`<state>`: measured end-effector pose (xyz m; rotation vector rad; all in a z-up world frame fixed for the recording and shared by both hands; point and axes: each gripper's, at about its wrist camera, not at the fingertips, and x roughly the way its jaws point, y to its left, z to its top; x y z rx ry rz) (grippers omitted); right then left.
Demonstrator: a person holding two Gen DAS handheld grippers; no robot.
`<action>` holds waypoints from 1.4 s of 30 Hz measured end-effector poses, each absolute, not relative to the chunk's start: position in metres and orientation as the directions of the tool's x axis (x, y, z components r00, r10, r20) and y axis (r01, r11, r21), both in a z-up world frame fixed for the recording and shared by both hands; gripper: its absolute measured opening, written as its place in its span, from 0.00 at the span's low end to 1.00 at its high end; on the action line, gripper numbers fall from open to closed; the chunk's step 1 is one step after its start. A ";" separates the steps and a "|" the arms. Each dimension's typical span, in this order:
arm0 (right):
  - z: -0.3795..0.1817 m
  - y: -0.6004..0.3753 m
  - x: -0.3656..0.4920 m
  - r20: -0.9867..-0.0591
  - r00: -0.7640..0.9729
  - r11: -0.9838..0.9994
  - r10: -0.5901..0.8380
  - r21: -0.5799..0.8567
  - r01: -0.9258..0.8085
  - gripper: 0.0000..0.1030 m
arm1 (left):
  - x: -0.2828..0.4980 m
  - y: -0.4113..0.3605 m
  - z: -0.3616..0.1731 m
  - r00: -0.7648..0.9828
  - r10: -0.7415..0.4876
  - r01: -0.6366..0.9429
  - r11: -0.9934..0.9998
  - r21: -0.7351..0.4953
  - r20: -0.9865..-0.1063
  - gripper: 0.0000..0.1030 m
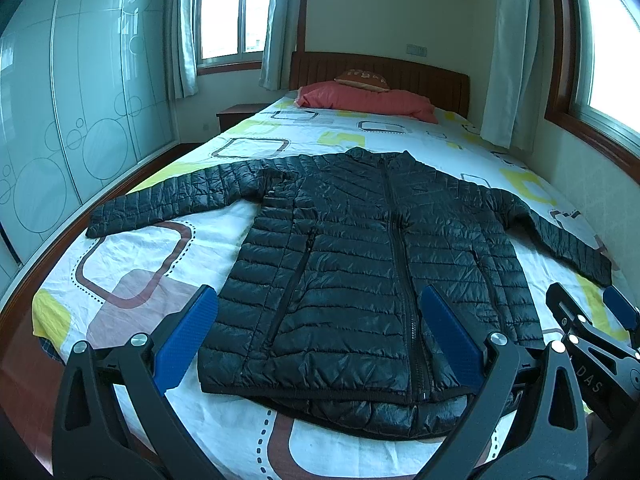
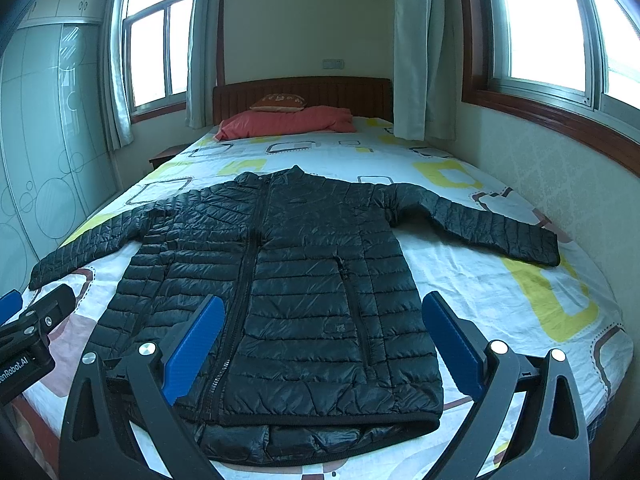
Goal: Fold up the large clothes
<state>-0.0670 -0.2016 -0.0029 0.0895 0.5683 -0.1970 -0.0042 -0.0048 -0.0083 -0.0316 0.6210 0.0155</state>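
Note:
A black quilted puffer jacket [image 1: 360, 264] lies flat and zipped on the bed, front up, both sleeves spread out to the sides, collar toward the headboard. It also shows in the right wrist view [image 2: 288, 292]. My left gripper [image 1: 318, 300] is open and empty, hovering above the jacket's hem on its left half. My right gripper [image 2: 320, 308] is open and empty, hovering above the hem on its right half; it shows at the right edge of the left wrist view [image 1: 588, 312]. The left gripper shows at the left edge of the right wrist view [image 2: 24, 312].
The bed has a white sheet [image 1: 132, 264] with yellow and brown shapes. A red folded quilt [image 1: 368, 100] and a cushion lie at the wooden headboard [image 1: 380, 70]. A glass wardrobe [image 1: 60, 112] stands left. A wall with windows [image 2: 560, 168] runs along the right.

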 end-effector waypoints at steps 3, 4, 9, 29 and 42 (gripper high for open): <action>-0.003 -0.201 -0.067 -0.543 0.824 0.977 -0.161 0.030 0.210 0.95 | -0.003 -0.005 -0.008 0.813 0.004 -0.024 0.999 -0.026 -0.583 0.98; -0.003 -0.202 -0.067 -0.543 0.824 0.977 -0.161 0.029 0.211 0.95 | -0.004 -0.005 -0.008 0.812 0.005 -0.024 0.999 -0.025 -0.583 0.98; -0.003 -0.202 -0.067 -0.543 0.825 0.977 -0.160 0.029 0.209 0.95 | -0.003 -0.005 -0.009 0.811 0.004 -0.023 0.999 -0.025 -0.585 0.98; -0.014 -0.203 -0.064 -0.552 0.819 0.978 -0.155 0.034 0.207 0.95 | 0.003 -0.007 -0.022 0.791 0.001 -0.026 0.999 -0.031 -0.611 0.98; -0.043 -0.251 -0.026 -0.609 0.778 0.953 -0.156 0.114 0.281 0.95 | 0.074 0.051 -0.061 0.696 0.064 -0.189 0.977 -0.096 -0.716 0.98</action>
